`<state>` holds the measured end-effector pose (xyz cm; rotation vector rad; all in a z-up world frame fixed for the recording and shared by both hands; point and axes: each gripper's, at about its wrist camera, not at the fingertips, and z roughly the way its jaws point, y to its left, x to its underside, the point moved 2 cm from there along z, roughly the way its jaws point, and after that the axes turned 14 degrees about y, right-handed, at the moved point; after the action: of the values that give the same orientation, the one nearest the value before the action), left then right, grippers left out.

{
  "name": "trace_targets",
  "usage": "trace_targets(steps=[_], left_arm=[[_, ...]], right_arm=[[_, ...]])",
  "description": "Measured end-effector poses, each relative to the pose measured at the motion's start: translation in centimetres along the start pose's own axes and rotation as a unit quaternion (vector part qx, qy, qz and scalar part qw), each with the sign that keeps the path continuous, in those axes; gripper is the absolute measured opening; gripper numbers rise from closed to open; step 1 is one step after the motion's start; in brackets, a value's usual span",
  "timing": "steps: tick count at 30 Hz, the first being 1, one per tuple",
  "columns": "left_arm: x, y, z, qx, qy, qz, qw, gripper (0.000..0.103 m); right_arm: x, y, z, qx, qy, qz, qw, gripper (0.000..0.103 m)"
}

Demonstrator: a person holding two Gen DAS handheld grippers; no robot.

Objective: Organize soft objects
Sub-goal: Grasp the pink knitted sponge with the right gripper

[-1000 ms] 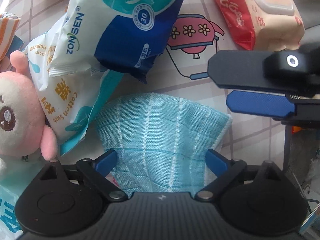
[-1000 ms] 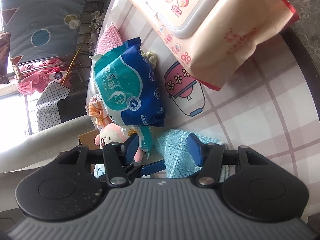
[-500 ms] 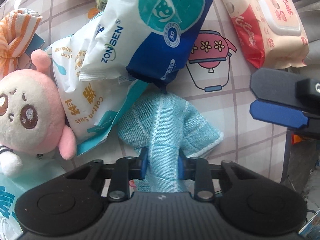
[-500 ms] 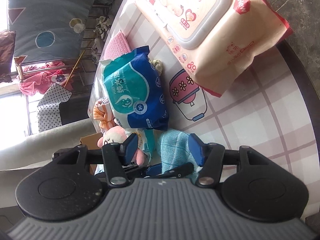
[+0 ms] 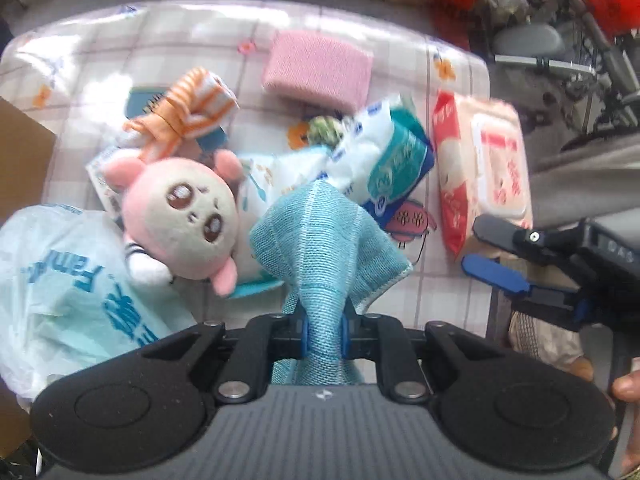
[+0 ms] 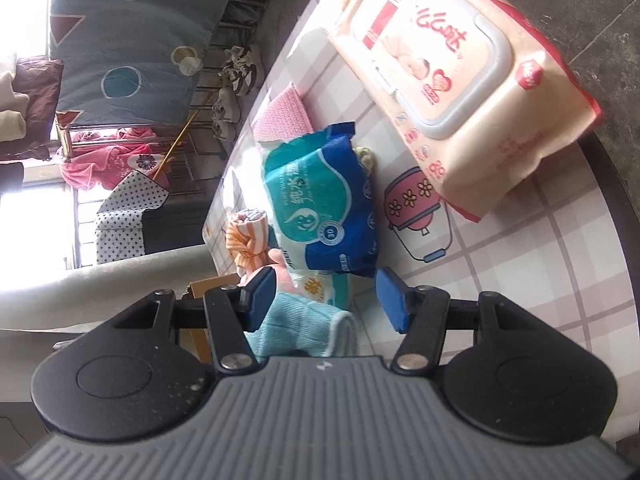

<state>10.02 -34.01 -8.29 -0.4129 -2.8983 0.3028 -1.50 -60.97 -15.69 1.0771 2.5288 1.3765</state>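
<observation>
Round table under a pink-checked cloth printed with cartoon pots, filling the middle of the left wrist view. On it: pink sponge at upper centre, wipes pack at right, blue tissue pack beside it, striped orange cloth and pink plush doll at left, white plastic bag at lower left.

The left gripper, open around the blue cloth a second ago, now pinches it and lifts it off the table, bunched above the plush doll.
</observation>
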Motion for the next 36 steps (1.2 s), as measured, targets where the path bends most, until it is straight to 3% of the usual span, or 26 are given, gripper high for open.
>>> trace_targets(steps=[4, 8, 11, 14, 16, 19, 21, 23, 27, 34, 36], left_arm=[[0.7, 3.6, -6.0, 0.023, -0.073, -0.057, 0.9954, 0.015], [1.6, 7.3, -9.5, 0.026, -0.129, -0.141, 0.9813, 0.015], [2.2, 11.0, -10.5, 0.011, -0.148, -0.209, 0.9666, 0.015], [2.4, 13.8, -9.9, 0.004, -0.147, -0.255, 0.9558, 0.015], [2.5, 15.3, -9.6, 0.003, -0.146, -0.274, 0.9504, 0.015], [2.8, 16.8, -9.5, -0.004, -0.145, -0.288, 0.9465, 0.015], [2.9, 17.4, -9.4, -0.007, -0.144, -0.291, 0.9456, 0.015], [2.8, 17.6, -9.3, -0.013, -0.141, -0.290, 0.9467, 0.015], [2.5, 18.0, -9.0, -0.029, -0.127, -0.288, 0.9487, 0.015], [1.7, 18.2, -8.6, -0.059, -0.110, -0.275, 0.9533, 0.015], [1.4, 18.1, -8.6, -0.063, -0.106, -0.270, 0.9548, 0.015]], right_arm=[[-1.1, 3.3, 0.4, -0.009, 0.005, -0.034, 0.999, 0.057], [-3.4, 8.0, 1.6, 0.011, 0.014, -0.107, 0.994, 0.068], [-5.8, 12.9, 3.4, 0.072, 0.019, -0.224, 0.972, 0.083], [-8.5, 17.4, 6.7, 0.165, 0.030, -0.364, 0.916, 0.090], [-9.9, 19.2, 9.8, 0.228, 0.050, -0.448, 0.863, 0.100], [-11.6, 20.4, 14.4, 0.313, 0.089, -0.537, 0.778, 0.102], [-12.9, 20.2, 16.9, 0.348, 0.120, -0.555, 0.746, 0.102], [-13.7, 19.7, 19.0, 0.370, 0.143, -0.563, 0.725, 0.102], [-14.3, 18.3, 21.9, 0.400, 0.193, -0.564, 0.696, 0.102], [-13.7, 16.6, 22.9, 0.409, 0.213, -0.553, 0.693, 0.100], [-13.5, 16.4, 22.9, 0.412, 0.207, -0.551, 0.696, 0.093]])
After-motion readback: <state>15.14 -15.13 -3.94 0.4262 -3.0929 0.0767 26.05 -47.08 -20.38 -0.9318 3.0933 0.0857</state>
